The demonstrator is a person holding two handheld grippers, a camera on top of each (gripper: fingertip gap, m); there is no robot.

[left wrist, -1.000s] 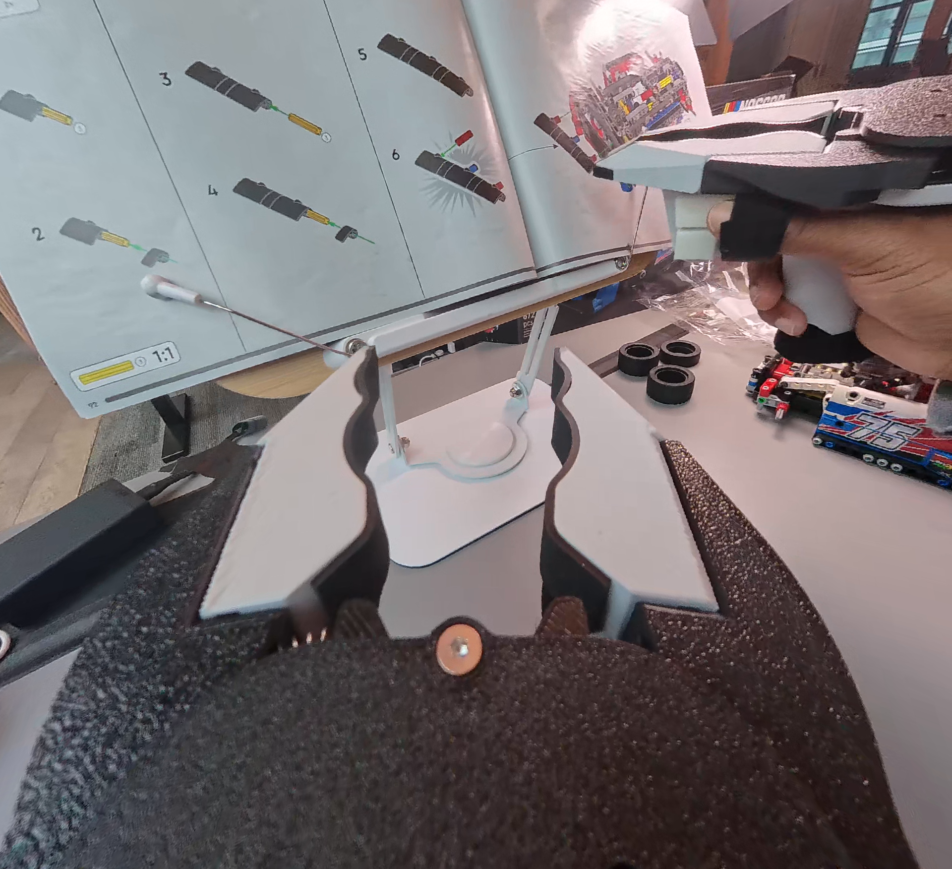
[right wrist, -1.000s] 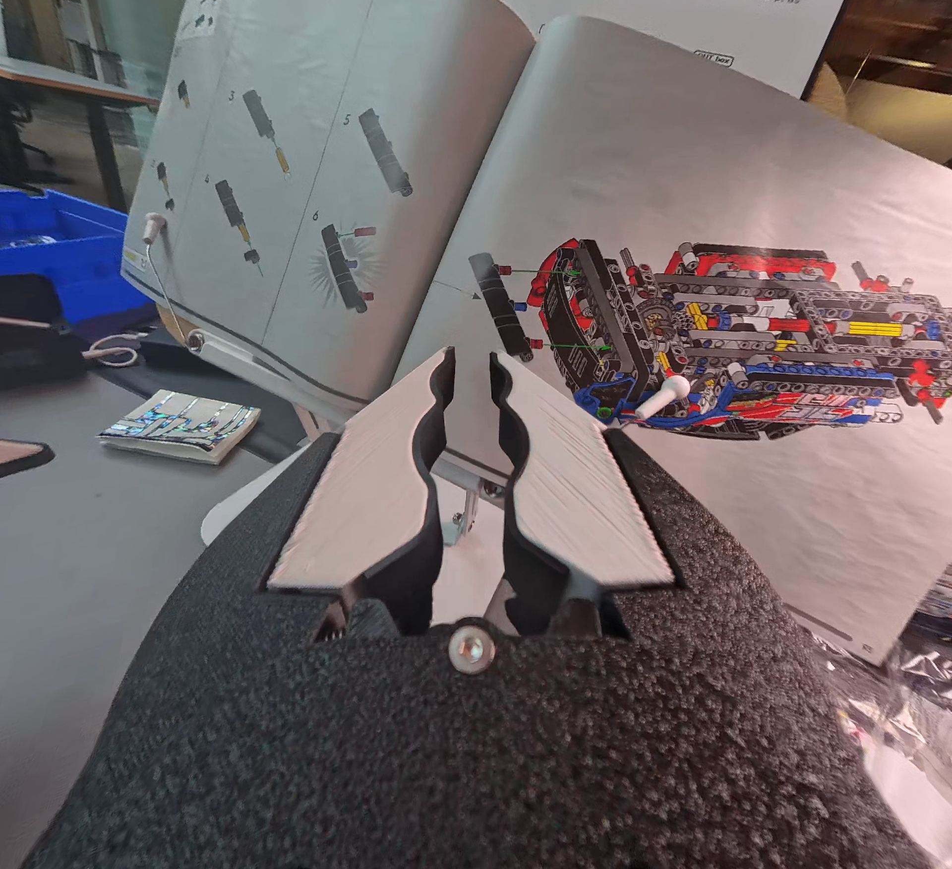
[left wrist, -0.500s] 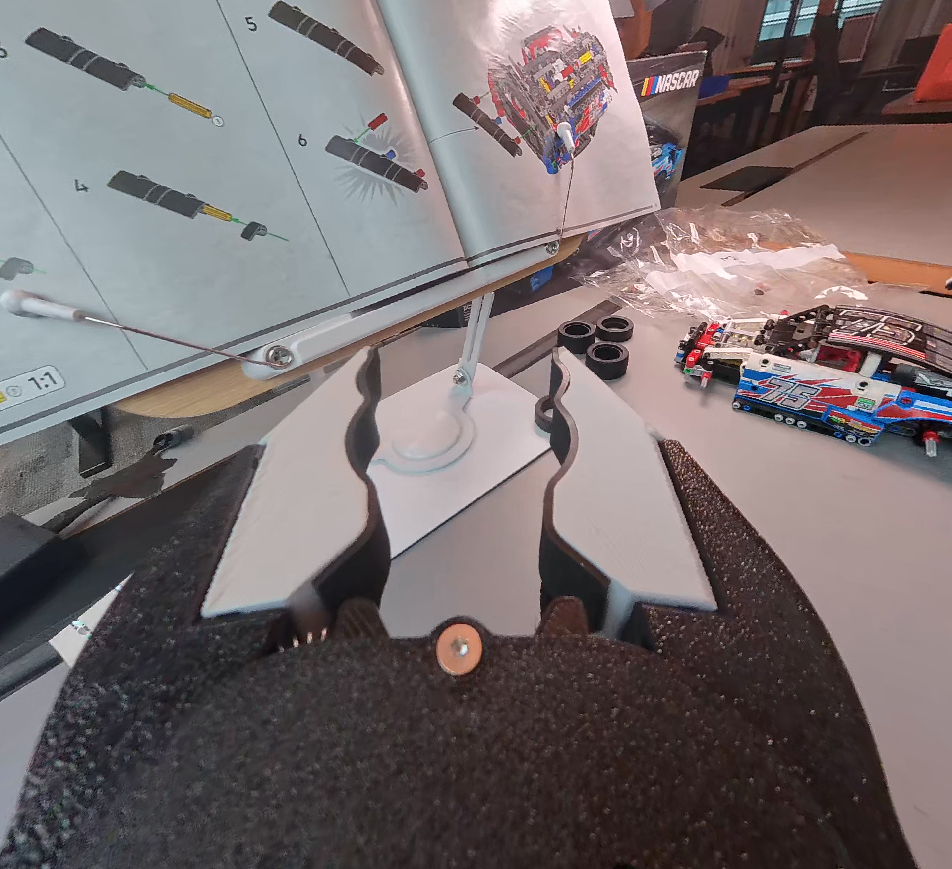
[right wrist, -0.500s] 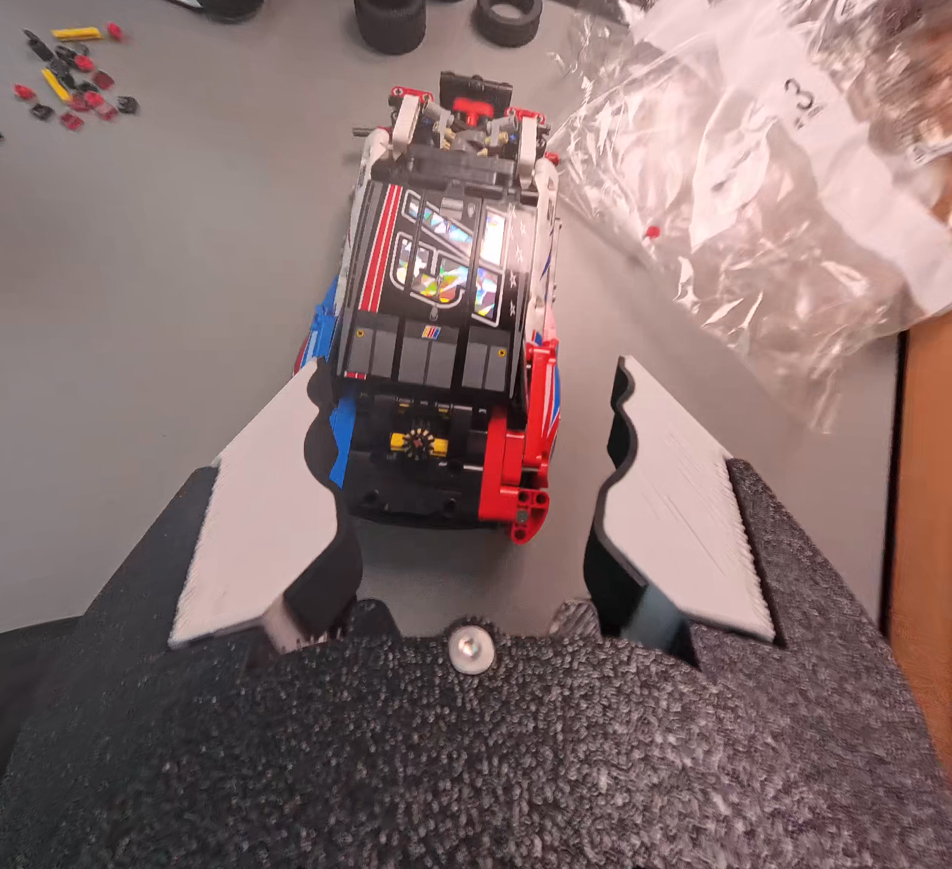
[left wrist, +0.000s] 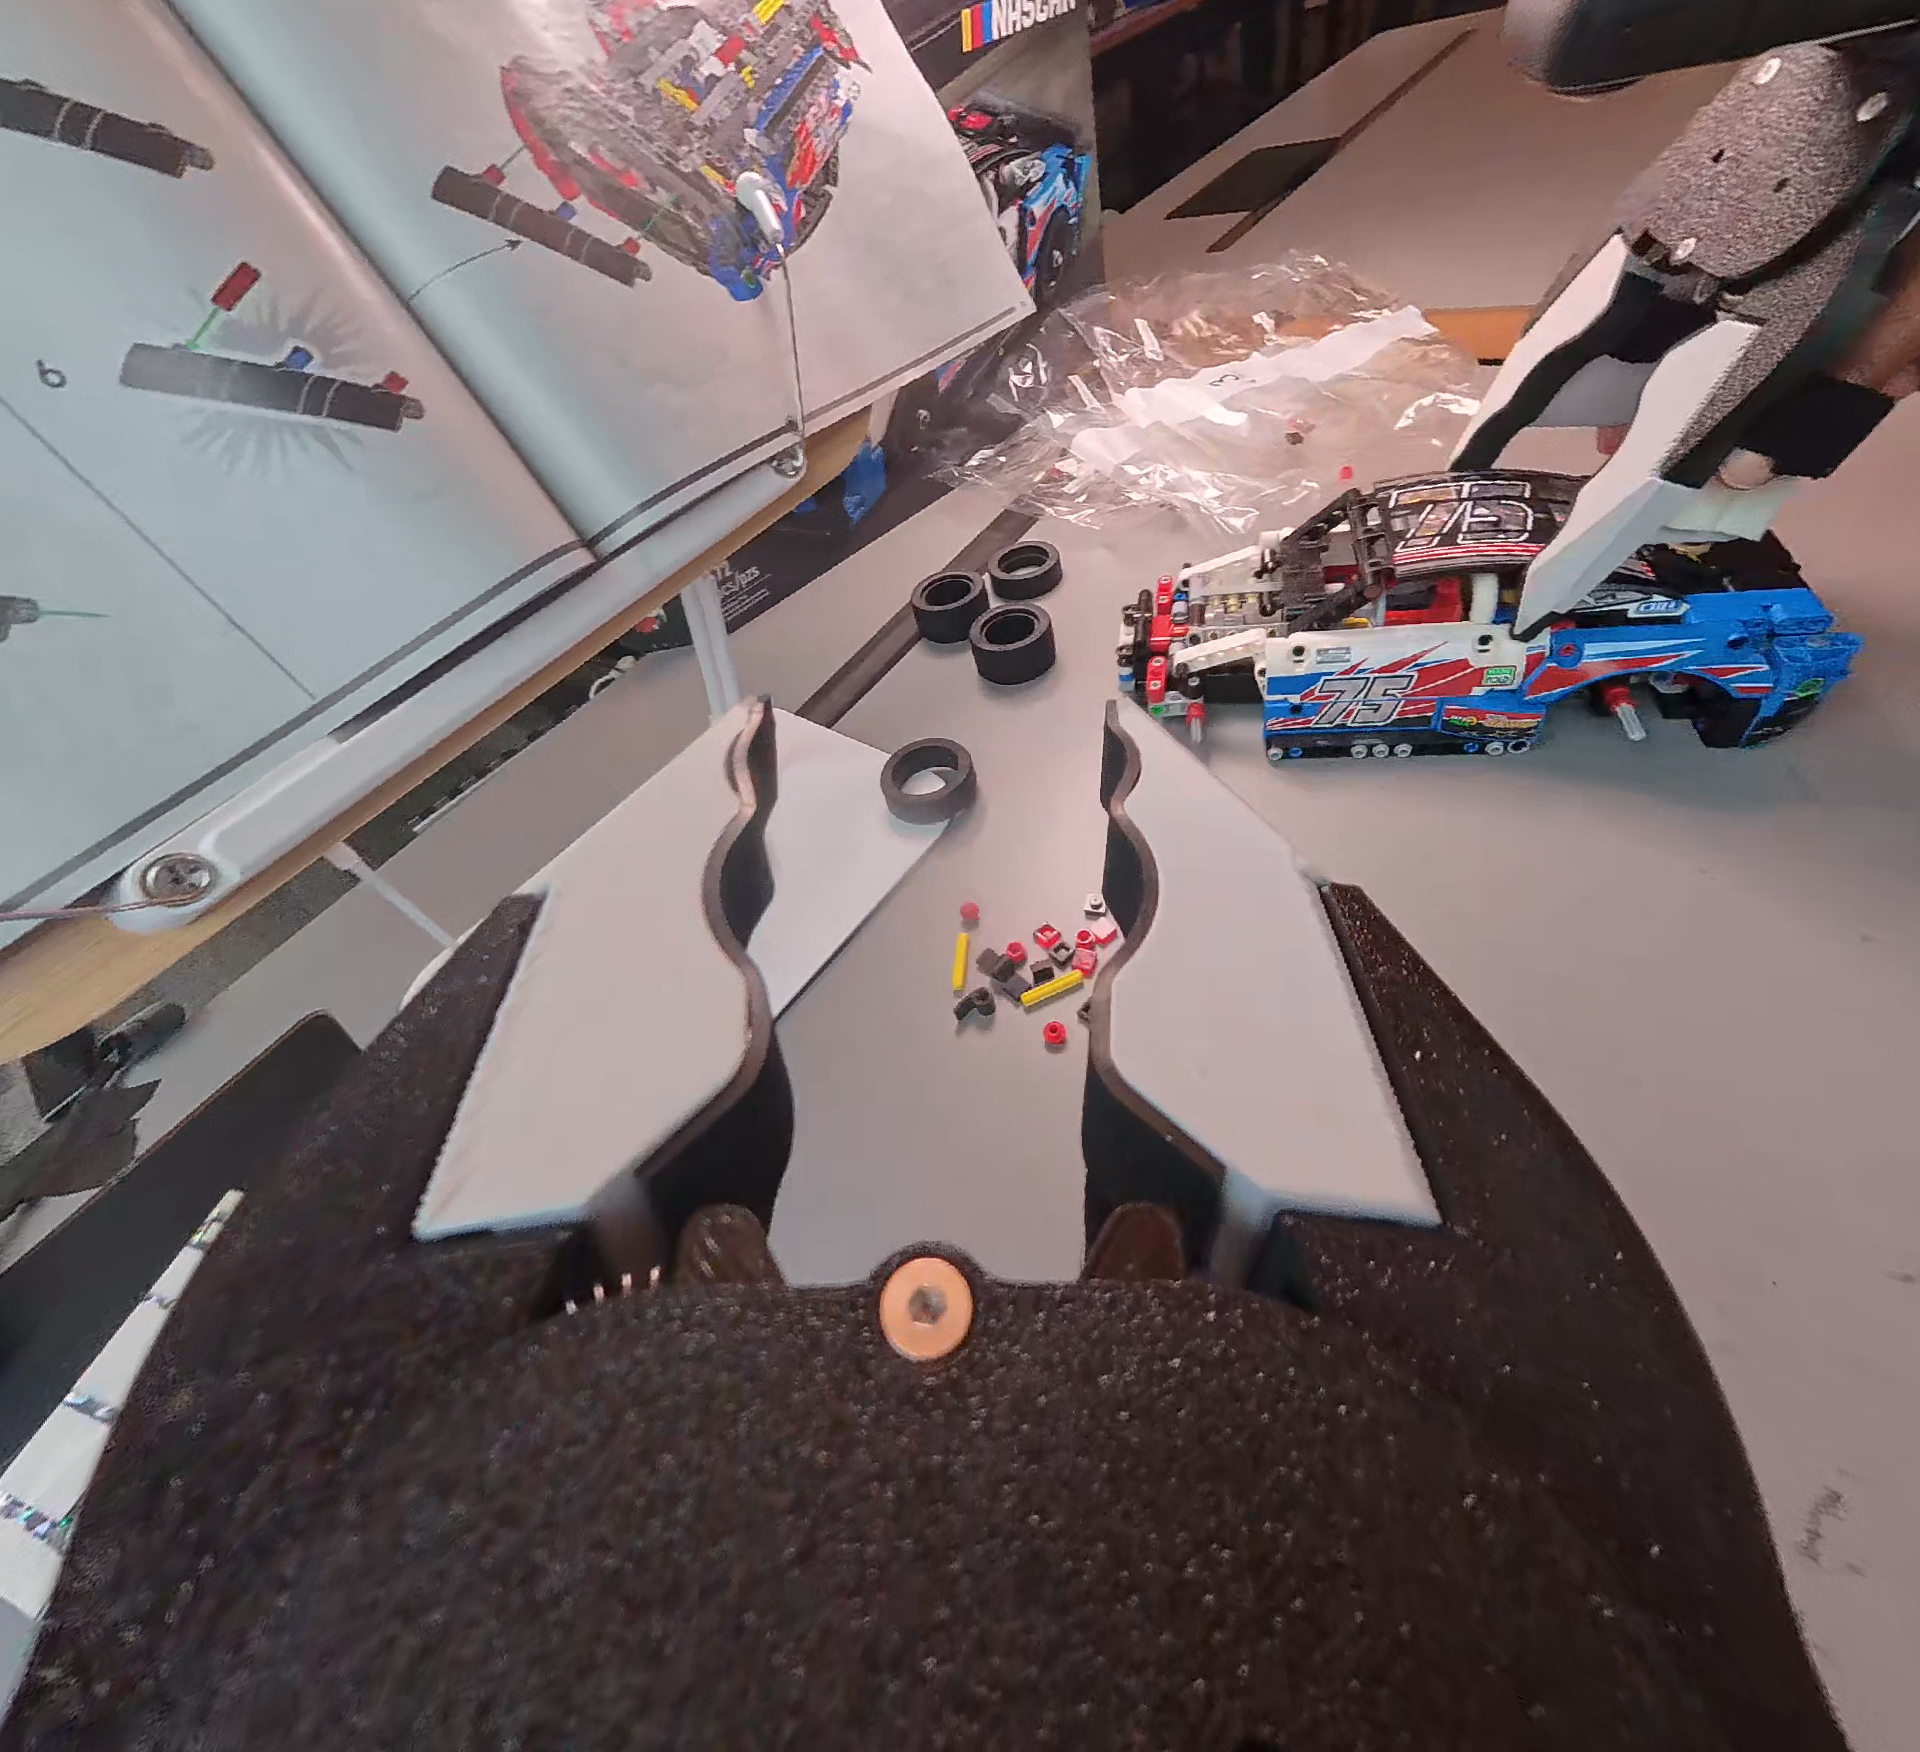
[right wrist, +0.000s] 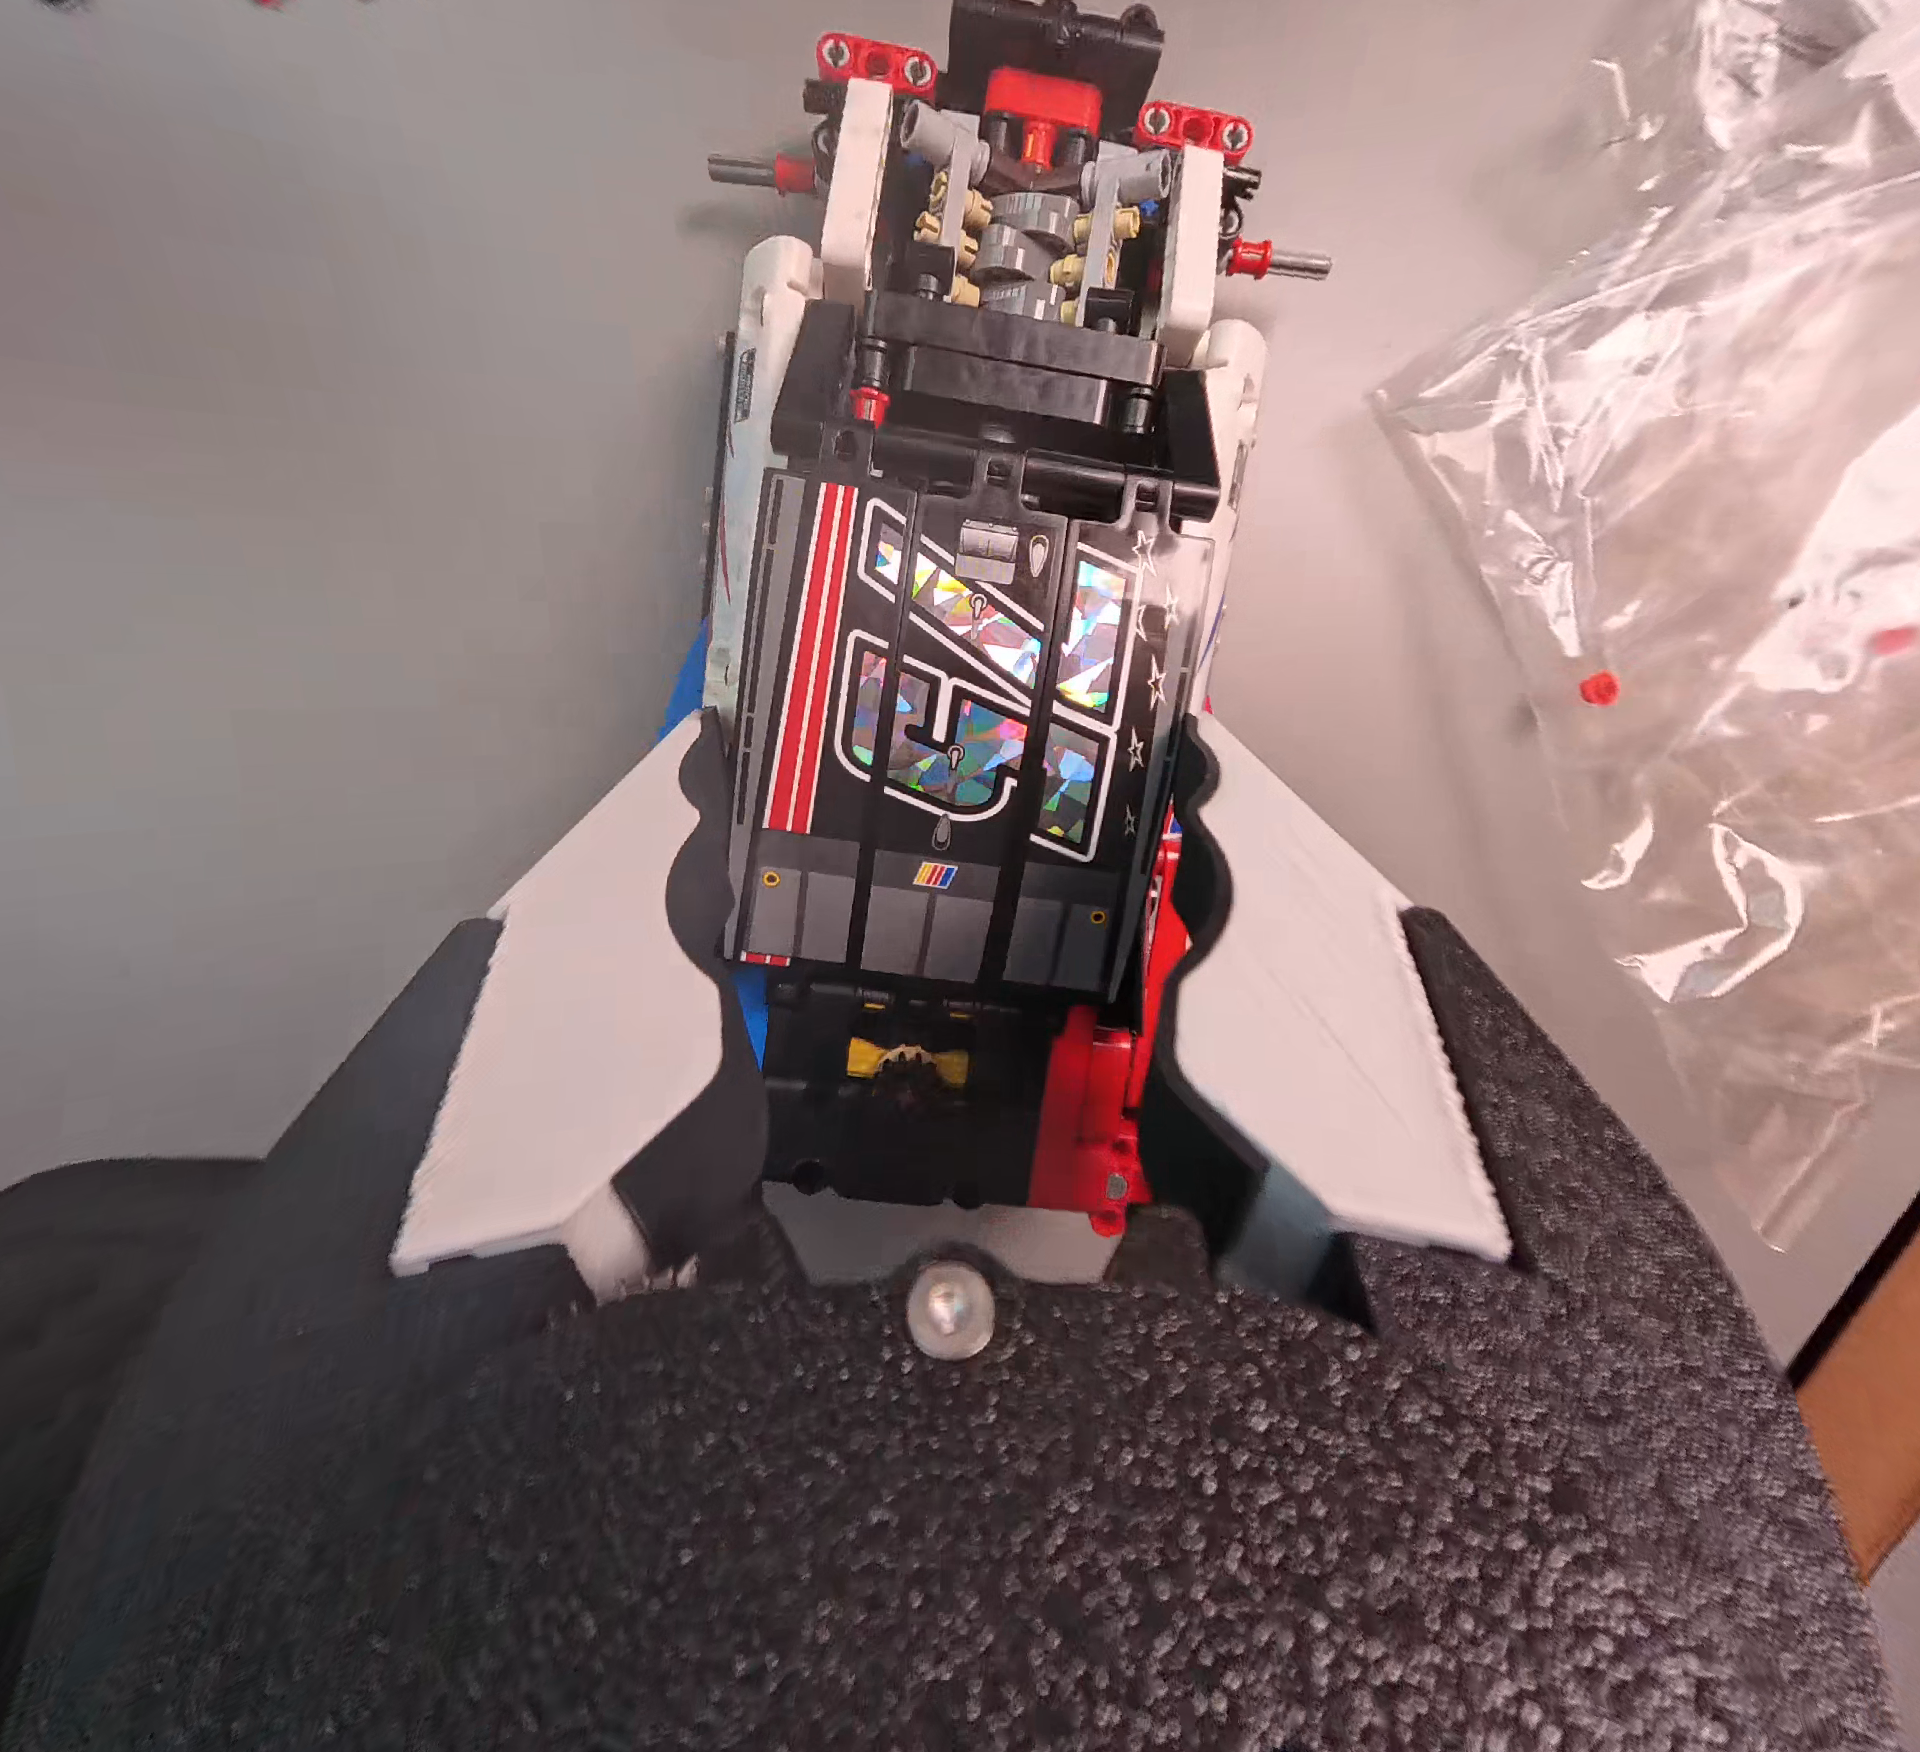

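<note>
Brick-built race car, blue, white and red with a black roof and a glittering sticker, flat on the grey bench, without wheels, bare axle pins out at both sides. Seen side-on in the left wrist view, nose toward the stack of tyres.

Right tongs down over the rear half of the car, spread wide, one finger on each flank of the roof panel, tips level with the sticker. Inner pads right at the roof edges; impossible to tell whether already pressing or only just beside. Roughly square and centred across the body, clear of the open engine bay in front.

Left tongs open and empty, above the bench, aimed at a scatter of small red, black and yellow pieces. Just beyond, a single black rubber tyre at the edge of a white base plate; farther on, three more black tyres close together.

Open instruction booklet on a tilted stand to the left. Crumpled clear plastic bags behind the car.
</note>
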